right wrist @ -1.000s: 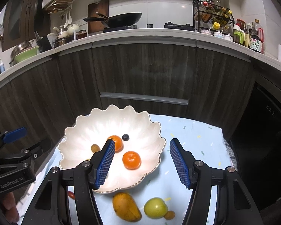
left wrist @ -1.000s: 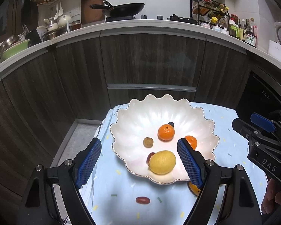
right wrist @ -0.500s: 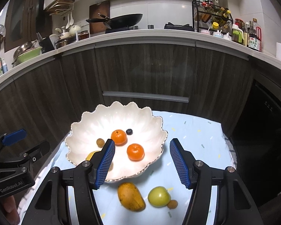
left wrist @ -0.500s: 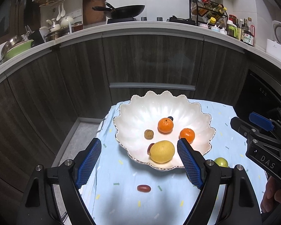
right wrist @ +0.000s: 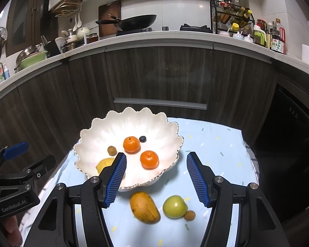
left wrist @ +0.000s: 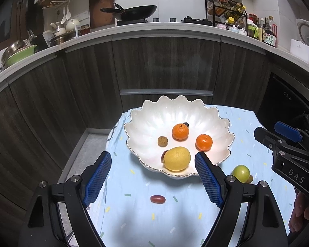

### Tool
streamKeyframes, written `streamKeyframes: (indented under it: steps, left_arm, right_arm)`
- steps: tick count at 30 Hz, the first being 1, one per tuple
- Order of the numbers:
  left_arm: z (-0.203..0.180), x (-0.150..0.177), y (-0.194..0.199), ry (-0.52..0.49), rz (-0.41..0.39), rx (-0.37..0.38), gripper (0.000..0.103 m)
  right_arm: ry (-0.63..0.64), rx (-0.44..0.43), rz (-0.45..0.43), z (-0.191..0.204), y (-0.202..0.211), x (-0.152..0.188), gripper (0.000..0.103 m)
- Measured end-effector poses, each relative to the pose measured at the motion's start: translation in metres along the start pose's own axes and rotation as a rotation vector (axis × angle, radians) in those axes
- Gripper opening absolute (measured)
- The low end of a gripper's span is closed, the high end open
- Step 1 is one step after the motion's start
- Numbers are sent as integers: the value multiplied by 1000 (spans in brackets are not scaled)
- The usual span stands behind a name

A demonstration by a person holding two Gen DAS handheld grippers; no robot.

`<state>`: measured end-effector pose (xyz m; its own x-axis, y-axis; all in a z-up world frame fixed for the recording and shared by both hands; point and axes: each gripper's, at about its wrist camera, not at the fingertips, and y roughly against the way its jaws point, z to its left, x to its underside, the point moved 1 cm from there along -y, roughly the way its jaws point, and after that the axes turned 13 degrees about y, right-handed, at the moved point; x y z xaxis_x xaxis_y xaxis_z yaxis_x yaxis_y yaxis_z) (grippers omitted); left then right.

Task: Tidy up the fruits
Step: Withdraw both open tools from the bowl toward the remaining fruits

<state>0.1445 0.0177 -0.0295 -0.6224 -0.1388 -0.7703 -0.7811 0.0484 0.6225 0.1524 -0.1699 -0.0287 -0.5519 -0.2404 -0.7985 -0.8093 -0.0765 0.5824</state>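
Note:
A white scalloped bowl (left wrist: 154,121) (right wrist: 105,131) stands on the blue cloth. In it lie two tangerines (left wrist: 180,131) (left wrist: 204,142), a lemon (left wrist: 177,159), a small brown fruit (left wrist: 162,141) and a blueberry (right wrist: 142,138). On the cloth before the bowl are a mango (right wrist: 144,206), a green apple (right wrist: 174,206) (left wrist: 240,173), a small brown fruit (right wrist: 189,215) and a red date (left wrist: 157,199). My left gripper (left wrist: 152,177) is open above the cloth, the date below its gap. My right gripper (right wrist: 156,179) is open over the mango and apple, holding nothing.
The blue-clothed table (left wrist: 134,216) drops off at its left edge to a grey floor (left wrist: 86,148). Dark cabinets (left wrist: 164,65) stand close behind it under a cluttered worktop with a wok (left wrist: 138,12) and bottles (left wrist: 263,30). A hand (left wrist: 302,212) holds the right gripper.
Both grippers have drawn back from the bowl, so it looks smaller and farther. The apple and more of the cloth have come into the left wrist view. Jaws unchanged.

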Motion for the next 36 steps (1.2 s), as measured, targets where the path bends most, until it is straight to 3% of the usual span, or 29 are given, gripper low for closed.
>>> streamKeyframes:
  steps: [36]
  left_arm:
    - [2,52,-15,-13,24,40,83]
  right_arm:
    - [-14,13,63,5,-7,48,62]
